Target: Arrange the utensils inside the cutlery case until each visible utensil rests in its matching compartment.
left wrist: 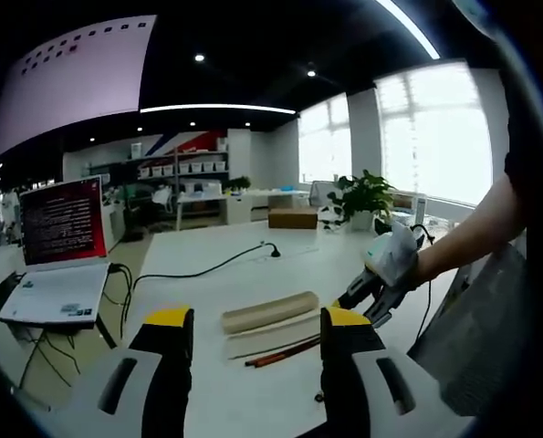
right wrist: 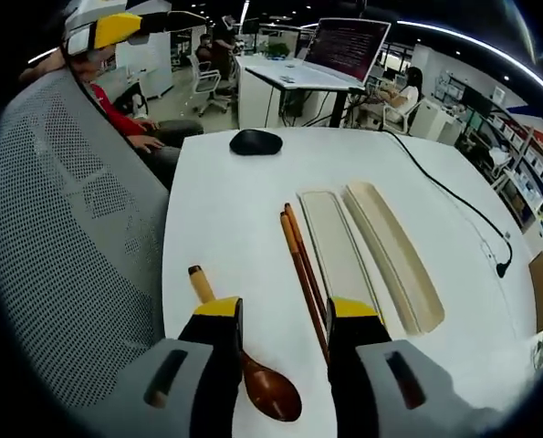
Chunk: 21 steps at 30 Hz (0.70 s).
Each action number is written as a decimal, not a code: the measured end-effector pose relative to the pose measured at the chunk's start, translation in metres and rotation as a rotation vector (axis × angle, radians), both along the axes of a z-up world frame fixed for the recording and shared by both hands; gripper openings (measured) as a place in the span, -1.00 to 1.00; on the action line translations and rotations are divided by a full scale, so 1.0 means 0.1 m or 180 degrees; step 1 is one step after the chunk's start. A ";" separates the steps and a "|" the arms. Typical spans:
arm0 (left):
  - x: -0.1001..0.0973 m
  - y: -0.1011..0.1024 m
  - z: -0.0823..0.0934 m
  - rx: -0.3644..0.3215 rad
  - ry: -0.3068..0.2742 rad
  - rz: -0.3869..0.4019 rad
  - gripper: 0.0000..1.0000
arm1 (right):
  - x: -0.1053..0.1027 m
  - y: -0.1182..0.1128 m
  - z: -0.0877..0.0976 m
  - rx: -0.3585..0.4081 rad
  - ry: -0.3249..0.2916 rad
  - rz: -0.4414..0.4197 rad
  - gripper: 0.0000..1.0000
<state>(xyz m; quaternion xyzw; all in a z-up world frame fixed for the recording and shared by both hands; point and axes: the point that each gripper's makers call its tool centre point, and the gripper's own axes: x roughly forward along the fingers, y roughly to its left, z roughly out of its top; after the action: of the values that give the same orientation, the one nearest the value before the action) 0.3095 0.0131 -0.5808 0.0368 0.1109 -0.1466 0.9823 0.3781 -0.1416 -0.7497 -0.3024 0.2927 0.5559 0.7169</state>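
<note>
Right tool [right wrist: 285, 315] spread wide, empty, hovering low over the white bench [right wrist: 225, 201] with the wooden spoon [right wrist: 253, 365] lying between its yellow-tipped jaws, bowl nearest the camera, handle pointing away. Just right of that, a pair of reddish chopsticks [right wrist: 300, 269] flat on the bench, alongside the open cutlery case [right wrist: 337, 251]; its lid [right wrist: 394, 255] lying parallel on the far side. Nothing inside the case. A black mouse [right wrist: 255, 141] farther back, a grey mesh chair [right wrist: 70, 228] at the bench edge.

Left tool [left wrist: 253, 324] also spread and empty, held above the bench, facing the case [left wrist: 269, 312] and chopsticks [left wrist: 285, 351] from the opposite side. Right tool [left wrist: 373, 294] seen there in a gloved hand [left wrist: 394, 260]. Laptop [left wrist: 61, 246] and potted plant [left wrist: 362, 196] beyond.
</note>
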 end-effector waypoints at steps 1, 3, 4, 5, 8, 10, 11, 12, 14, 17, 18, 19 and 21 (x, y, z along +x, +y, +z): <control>0.00 0.00 0.00 0.0001 0.0002 0.0000 0.14 | 0.01 0.00 0.00 0.0019 0.0015 -0.0016 -0.31; -0.01 0.00 0.00 0.0003 0.0004 0.0001 0.14 | 0.02 0.01 -0.01 0.0032 0.0031 -0.0029 -0.31; -0.01 0.01 0.00 0.0006 0.0005 0.0002 0.14 | 0.03 0.01 -0.01 0.0022 0.0017 -0.0022 -0.31; -0.01 0.01 0.00 0.0010 0.0007 0.0002 0.14 | 0.03 0.02 -0.02 0.0015 0.0014 -0.0018 -0.31; 0.00 -0.02 0.01 0.0017 0.0011 0.0005 0.14 | 0.05 0.02 -0.04 -0.0002 0.0020 -0.0015 -0.31; 0.01 -0.04 0.02 0.0017 0.0011 0.0011 0.14 | 0.06 0.02 -0.05 -0.0008 0.0029 -0.0014 -0.31; 0.02 -0.05 0.02 0.0015 0.0011 0.0012 0.14 | 0.06 0.02 -0.06 -0.0013 0.0031 -0.0013 -0.31; 0.02 -0.06 0.02 0.0015 0.0011 0.0013 0.14 | 0.07 0.02 -0.07 -0.0016 0.0033 -0.0013 -0.32; 0.03 -0.06 0.02 0.0016 0.0010 0.0015 0.14 | 0.08 0.02 -0.10 -0.0032 0.0048 -0.0007 -0.32; 0.05 -0.07 0.02 0.0020 0.0010 0.0012 0.14 | 0.09 0.02 -0.13 -0.0053 0.0052 0.0004 -0.33; 0.05 -0.07 0.02 0.0021 0.0009 0.0012 0.14 | 0.09 0.03 -0.14 -0.0059 0.0058 0.0004 -0.33; 0.05 -0.07 0.02 0.0021 0.0008 0.0014 0.14 | 0.09 0.03 -0.15 -0.0065 0.0058 0.0003 -0.33; 0.06 -0.07 0.02 0.0018 0.0006 0.0018 0.14 | 0.10 0.03 -0.17 -0.0081 0.0069 0.0005 -0.33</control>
<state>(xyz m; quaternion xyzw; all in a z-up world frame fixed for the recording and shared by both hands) 0.3153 0.0058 -0.5790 0.0391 0.1123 -0.1436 0.9825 0.3880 -0.1390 -0.7668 -0.3056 0.3074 0.5559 0.7093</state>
